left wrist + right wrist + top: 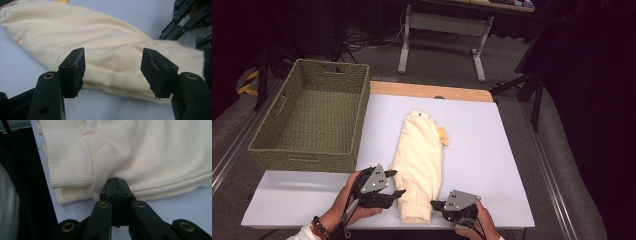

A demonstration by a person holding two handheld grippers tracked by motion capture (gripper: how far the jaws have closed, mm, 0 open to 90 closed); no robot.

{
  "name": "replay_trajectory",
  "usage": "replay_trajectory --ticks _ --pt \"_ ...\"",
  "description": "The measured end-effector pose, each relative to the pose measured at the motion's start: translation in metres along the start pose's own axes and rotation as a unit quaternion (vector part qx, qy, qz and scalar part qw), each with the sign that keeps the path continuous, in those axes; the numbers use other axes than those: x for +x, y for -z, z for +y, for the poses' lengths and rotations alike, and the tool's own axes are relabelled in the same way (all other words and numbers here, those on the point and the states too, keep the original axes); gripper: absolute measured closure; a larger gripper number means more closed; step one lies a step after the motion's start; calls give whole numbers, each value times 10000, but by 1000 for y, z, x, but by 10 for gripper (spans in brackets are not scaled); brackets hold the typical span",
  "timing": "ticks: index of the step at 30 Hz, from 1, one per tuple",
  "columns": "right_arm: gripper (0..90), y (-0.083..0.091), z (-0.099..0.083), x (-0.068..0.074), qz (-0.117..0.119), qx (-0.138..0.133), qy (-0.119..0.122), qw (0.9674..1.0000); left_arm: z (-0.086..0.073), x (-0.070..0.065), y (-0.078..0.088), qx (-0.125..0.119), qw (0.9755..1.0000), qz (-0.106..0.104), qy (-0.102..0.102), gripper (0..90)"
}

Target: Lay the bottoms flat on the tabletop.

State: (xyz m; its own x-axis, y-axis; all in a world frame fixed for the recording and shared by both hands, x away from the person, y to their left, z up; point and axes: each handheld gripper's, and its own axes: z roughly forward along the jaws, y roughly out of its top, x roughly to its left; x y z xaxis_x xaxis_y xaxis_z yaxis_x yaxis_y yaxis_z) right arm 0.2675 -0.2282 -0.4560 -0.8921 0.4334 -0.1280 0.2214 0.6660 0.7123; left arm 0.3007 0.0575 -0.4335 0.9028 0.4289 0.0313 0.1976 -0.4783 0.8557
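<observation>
At left centre the woven basket (312, 117) stands empty. Below it, the left gripper (398, 193) is released beside the folded cream sweatshirt (419, 160) at centre. The right gripper (435, 204) is clenched, seemingly pinching its edge; a tug could undo the fold. No legible labels.

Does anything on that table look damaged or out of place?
Yes, slightly. The black pads of the left claw look torn and ragged along their edges. A small yellow piece pokes out from beside the folded cream garment. The woven basket looks sound.
</observation>
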Motion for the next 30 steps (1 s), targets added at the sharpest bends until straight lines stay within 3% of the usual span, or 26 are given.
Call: replay_trajectory --ticks 4,7,9,10,12,13,16,17,21,24,26,28,30 --pt "865 3 1 -6 -66 -122 10 9999 3 -12 -10 23 9993 -355 -152 445" --pt "883 9 3 -16 -224 -284 -107 9993 3 -17 -18 209 9984 -493 -187 505" --pt "889 13 6 -28 -430 -411 -160 9981 2 -17 -22 192 9973 -681 -174 574" --pt "887 16 8 -35 -533 -514 -243 9970 2 -18 -23 275 9971 -679 -213 610" --pt "874 20 12 -51 -780 -741 -390 9934 1 -18 -27 288 9952 -917 -170 636" --pt "848 21 16 -63 -968 -829 -474 9907 1 -18 -28 347 9949 -925 -184 655" --pt "798 20 25 -91 -1185 -1095 -737 9841 -3 -15 -34 459 9928 -1100 -146 661" --pt "762 16 29 -105 -1309 -1171 -884 9805 -3 -15 -34 459 9926 -1113 -144 660" --pt "660 -4 40 -143 -1616 -1128 -1201 9730 -5 -12 -37 511 9916 -1187 -71 660" --pt "619 -22 44 -171 -1521 -1129 -1721 9667 -7 -13 -39 533 9909 -1235 -87 670" --pt "585 -37 46 -186 -1442 -949 -1951 9655 -7 -14 -40 542 9906 -1253 -73 673" --pt "555 -51 47 -199 -1470 -891 -2217 9598 -8 -14 -40 567 9901 -1280 -52 674" --pt "531 -63 46 -207 -1483 -672 -2381 9575 -9 -14 -41 571 9901 -1284 -65 673"
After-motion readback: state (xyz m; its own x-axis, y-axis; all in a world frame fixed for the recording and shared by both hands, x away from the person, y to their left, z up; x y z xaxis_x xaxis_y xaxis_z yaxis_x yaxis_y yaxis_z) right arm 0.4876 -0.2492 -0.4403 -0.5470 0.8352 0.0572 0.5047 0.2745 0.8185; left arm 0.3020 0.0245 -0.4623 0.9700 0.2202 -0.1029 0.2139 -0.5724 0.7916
